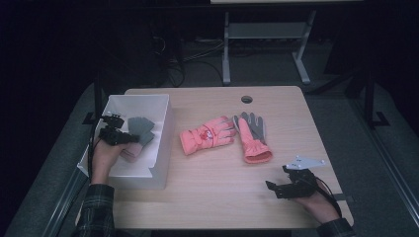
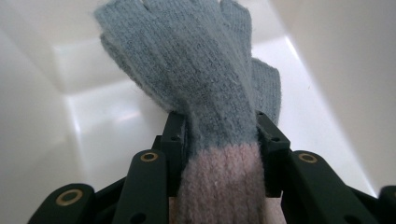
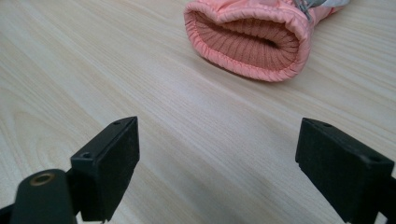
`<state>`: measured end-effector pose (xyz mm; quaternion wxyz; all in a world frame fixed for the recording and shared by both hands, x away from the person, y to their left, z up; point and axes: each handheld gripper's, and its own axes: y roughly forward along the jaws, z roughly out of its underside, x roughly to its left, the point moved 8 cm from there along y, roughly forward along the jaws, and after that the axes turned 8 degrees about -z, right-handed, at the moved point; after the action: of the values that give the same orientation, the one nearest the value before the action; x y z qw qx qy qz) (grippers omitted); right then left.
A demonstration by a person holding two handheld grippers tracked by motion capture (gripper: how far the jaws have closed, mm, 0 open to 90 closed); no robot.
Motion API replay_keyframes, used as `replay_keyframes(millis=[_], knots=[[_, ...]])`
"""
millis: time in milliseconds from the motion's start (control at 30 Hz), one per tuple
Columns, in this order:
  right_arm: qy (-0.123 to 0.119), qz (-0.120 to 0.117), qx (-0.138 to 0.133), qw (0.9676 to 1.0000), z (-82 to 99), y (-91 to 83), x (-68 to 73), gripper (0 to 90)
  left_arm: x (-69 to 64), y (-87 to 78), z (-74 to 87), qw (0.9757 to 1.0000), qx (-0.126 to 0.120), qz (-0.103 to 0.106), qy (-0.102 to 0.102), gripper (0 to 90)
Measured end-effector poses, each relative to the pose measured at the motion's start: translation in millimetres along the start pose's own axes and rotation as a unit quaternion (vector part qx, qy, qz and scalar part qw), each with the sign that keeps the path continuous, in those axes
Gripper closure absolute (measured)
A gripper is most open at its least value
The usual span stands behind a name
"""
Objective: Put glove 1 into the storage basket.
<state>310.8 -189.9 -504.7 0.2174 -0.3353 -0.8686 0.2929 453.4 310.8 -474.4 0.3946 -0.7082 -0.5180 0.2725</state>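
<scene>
I see the table (image 1: 212,197) first, pale wood, with a round cable hole near its far edge. At its left end sits the white bin (image 1: 160,143), open-topped, its near wall toward me.

On the bare wood to the right of the bin lie two pink gloves close together: one (image 1: 206,134) flat with its fingers pointing right, the other (image 1: 253,137) with its grey palm up and its cuff toward me. The right gripper view looks into that cuff (image 3: 252,44), well ahead of the jaws.

Inside the bin is the knit glove (image 1: 140,129), grey with a pale pink cuff. My left gripper (image 1: 118,136) is down in the bin with it. In the left gripper view the pads sit against both sides of the knit glove (image 2: 205,93) right where grey meets pink, pinching it, and the grey fingers hang forward over the bin's white floor (image 2: 107,121).

My right gripper (image 1: 289,190) rests low over the table's near right corner, apart from both pink gloves. Its jaws are spread wide with only wood between them.
</scene>
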Motion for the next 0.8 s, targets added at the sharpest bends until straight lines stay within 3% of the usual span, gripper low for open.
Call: replay_keyframes(millis=[200,267,367,400,467,533,800], knots=[[-0.001,0.0,-0.001,1.0,-0.1,-0.9,0.1,13.4,1.6,13.2,7.0,0.9996,0.026,-0.012,0.005,57.4],[-0.001,0.0,-0.001,1.0,0.0,-0.8,0.4,13.5,0.3,13.5,5.8,0.9996,0.024,-0.012,-0.005,52.2],[-0.002,-0.001,-0.001,1.0,0.3,-1.3,0.4,13.4,-0.7,12.0,3.6,0.9995,0.021,-0.021,-0.007,36.7],[0.001,-0.001,0.0,1.0,0.5,-1.9,0.6,13.4,0.1,9.5,2.2,0.9993,0.02,-0.031,-0.005,36.7],[0.001,0.0,-0.002,1.0,0.5,-3.1,0.1,13.4,-2.5,3.3,-1.1,0.9992,0.017,-0.035,-0.012,23.9],[0.0,0.0,-0.002,1.0,0.5,-3.2,0.0,13.4,-4.0,-4.7,-5.2,0.999,0.009,-0.043,-0.006,22.4],[0.0,-0.001,0.0,1.0,0.4,-2.6,0.7,13.3,-11.8,-31.0,-14.3,0.9997,-0.023,-0.005,-0.007,18.3]])
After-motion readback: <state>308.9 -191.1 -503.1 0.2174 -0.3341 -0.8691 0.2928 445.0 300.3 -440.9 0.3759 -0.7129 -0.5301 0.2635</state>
